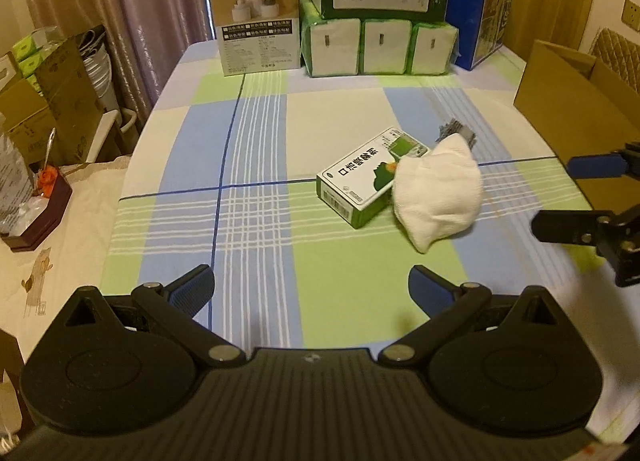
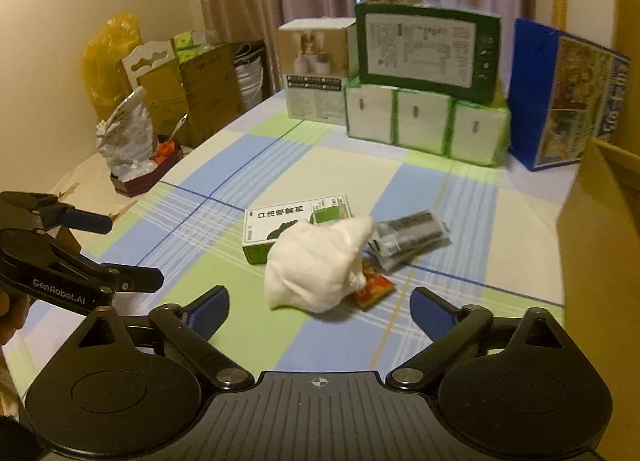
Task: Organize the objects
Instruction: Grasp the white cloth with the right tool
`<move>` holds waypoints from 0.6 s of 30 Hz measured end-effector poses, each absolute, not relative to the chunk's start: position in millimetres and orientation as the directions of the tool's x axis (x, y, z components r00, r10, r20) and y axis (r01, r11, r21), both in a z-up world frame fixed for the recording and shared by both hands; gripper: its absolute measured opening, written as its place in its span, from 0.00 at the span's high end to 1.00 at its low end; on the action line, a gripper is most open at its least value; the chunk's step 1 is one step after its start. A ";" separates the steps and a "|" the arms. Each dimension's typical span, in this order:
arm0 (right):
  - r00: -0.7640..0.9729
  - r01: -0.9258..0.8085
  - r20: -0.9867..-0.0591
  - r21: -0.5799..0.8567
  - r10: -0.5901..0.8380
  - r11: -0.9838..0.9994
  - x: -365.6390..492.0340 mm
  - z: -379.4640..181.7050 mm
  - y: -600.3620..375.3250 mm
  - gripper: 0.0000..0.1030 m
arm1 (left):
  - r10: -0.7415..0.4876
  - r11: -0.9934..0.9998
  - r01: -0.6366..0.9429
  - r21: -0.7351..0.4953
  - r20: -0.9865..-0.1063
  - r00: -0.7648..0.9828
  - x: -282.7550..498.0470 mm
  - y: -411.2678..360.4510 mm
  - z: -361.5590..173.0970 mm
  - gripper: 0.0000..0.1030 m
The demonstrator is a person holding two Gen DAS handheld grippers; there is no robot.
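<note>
Approach stage, by my reading: neither claw holds anything, and the small pile on the checked blue, green and cream tablecloth (image 1: 256, 133) has not yet been sorted.

The left gripper (image 1: 310, 293) hovers with its blue-padded fingers (image 1: 192, 289) spread wide, nothing between them. Ahead of it and to its right lies the green and white cardboard medicine box (image 1: 360, 177), flat on the cloth. The soft white cloth pouch (image 1: 436, 197) leans over the box's far right end, touching it.

The right gripper (image 2: 320, 311) is likewise wide apart and empty, and sits closest to the pile: the pouch is just ahead of its fingertips, slightly left. Tucked under the pouch's right edge is a small red and orange foil sachet (image 2: 374, 289); beyond that, a grey plastic-wrapped packet (image 2: 408, 239).

The likely next move is lifting the pouch first, since it covers both box and sachet. Being limp, it probably needs a pinch on a bunched fold.

To the right stands an open brown cardboard carton (image 1: 572, 101), a plausible destination. Stacked boxes line the far edge, well apart.
</note>
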State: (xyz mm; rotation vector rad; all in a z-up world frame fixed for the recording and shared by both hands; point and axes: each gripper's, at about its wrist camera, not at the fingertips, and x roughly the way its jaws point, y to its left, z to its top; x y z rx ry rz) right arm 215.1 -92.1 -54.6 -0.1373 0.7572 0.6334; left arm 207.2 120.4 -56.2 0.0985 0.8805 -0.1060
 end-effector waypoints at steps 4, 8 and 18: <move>0.536 -0.583 -0.692 0.109 0.482 0.805 234.2 -70.2 -79.6 0.13 | -0.071 0.985 0.166 0.044 -0.775 0.628 224.0 123.3 -64.9 0.01; 0.523 -0.597 -0.703 0.102 0.482 0.796 250.0 -85.0 -67.7 0.16 | -0.082 0.979 0.195 0.054 -0.778 0.623 237.4 125.8 -75.5 0.01; 0.523 -0.605 -0.723 0.058 0.451 0.794 272.3 -107.8 -52.0 0.57 | -0.100 0.961 0.264 0.080 -0.791 0.603 261.2 123.9 -93.7 0.02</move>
